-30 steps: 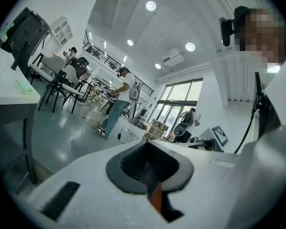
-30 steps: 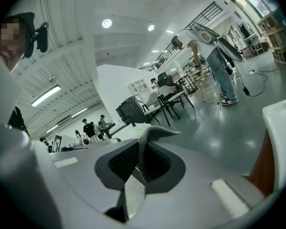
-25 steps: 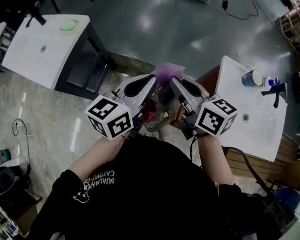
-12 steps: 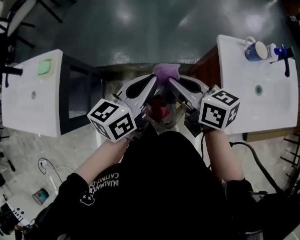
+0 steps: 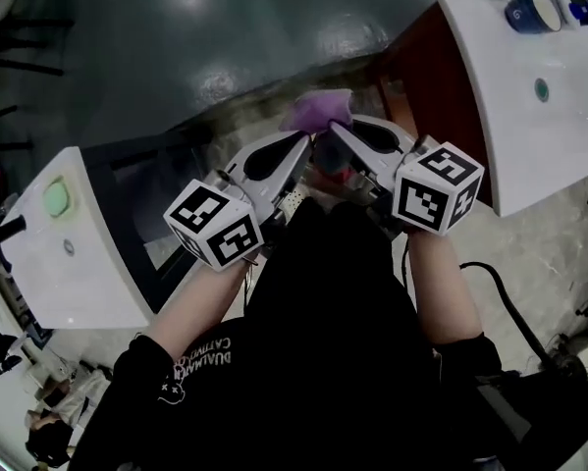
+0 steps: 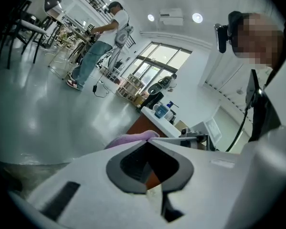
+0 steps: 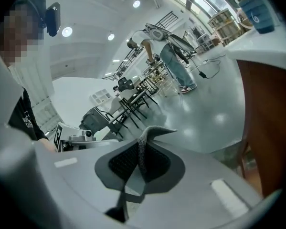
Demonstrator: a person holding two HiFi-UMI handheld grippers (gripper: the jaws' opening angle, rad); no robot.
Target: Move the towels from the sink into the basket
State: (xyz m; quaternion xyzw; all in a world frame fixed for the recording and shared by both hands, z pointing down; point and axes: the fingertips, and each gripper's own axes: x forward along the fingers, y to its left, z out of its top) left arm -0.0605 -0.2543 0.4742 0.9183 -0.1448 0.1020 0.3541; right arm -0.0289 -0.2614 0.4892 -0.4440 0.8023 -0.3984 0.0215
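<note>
1. The left gripper [image 6: 148,140] had its jaws pressed together at the tips, pinching an edge of the purple towel [image 5: 318,111].
2. The right gripper [image 7: 143,140] was clamped as well. A thin fold of cloth ran between its pads and poked out past the tips.
3. The purple towel was held up between the two grippers, above the dark floor [image 5: 225,37] and well apart from the white sink counter [image 5: 529,135] with its blue mug [image 5: 529,10].

White print [image 5: 207,353] on the person's black shirt [image 5: 333,361] reads roughly "DUALMATE" (seen upside down; its second line is unclear).
</note>
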